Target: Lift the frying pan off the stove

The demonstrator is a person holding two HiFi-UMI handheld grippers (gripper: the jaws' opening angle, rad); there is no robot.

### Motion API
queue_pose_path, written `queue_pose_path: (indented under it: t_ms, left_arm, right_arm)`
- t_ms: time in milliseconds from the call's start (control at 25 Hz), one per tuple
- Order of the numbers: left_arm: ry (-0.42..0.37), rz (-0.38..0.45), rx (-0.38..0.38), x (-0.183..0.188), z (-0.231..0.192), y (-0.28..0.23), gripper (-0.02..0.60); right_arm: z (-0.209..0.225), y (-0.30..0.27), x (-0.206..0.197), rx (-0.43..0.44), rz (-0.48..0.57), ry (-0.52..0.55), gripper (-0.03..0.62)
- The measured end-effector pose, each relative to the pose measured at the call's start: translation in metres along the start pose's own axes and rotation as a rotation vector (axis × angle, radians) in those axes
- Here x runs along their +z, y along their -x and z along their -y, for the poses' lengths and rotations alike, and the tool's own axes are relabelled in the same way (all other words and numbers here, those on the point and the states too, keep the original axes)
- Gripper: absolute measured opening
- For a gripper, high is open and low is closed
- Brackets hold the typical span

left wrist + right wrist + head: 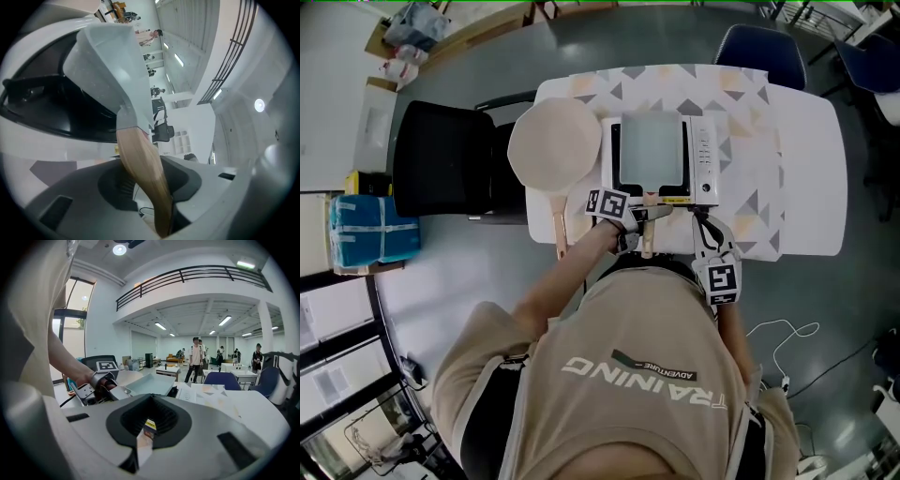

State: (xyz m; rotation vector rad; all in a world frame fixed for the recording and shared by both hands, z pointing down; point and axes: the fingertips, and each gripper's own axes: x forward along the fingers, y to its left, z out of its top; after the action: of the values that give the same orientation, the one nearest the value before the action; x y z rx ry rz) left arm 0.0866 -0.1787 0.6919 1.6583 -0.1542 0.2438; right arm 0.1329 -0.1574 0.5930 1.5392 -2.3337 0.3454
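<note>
My left gripper (643, 215) clamps frying pan (652, 150) handle (143, 178) mid-length; smooth wood may roll, pan sags. Right gripper (701, 223) ajar, empty.

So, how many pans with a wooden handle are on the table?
2. The square pan sits on the stove; the round pan lies on the table just left of the stove. No others show.

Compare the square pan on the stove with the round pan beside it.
The square pan is grey and sits on the stove; the round pan is beige and lies on the table to its left. The square pan's handle lies between the left gripper's jaws; the round pan's is untouched. Both have wooden handles pointing toward the person.
</note>
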Motion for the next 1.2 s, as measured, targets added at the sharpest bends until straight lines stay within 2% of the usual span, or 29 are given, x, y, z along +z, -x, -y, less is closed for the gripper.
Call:
queue_pose_path:
  t_ms: [520, 840, 1200]
  left_arm:
    - [0.041, -0.016, -0.028, 0.001, 0.002, -0.011, 0.109]
    - [0.028, -0.013, 0.009, 0.000, 0.003, -0.009, 0.098]
    - [0.042, 0.005, -0.046, -0.002, 0.021, 0.005, 0.101]
  right_arm:
    - [0.015, -0.004, -0.003, 0.032, -0.002, -0.007, 0.000]
    - [0.012, -0.010, 0.003, 0.070, 0.012, -0.001, 0.000]
    - [0.008, -0.006, 0.003, 0.061, 0.024, -0.012, -0.001]
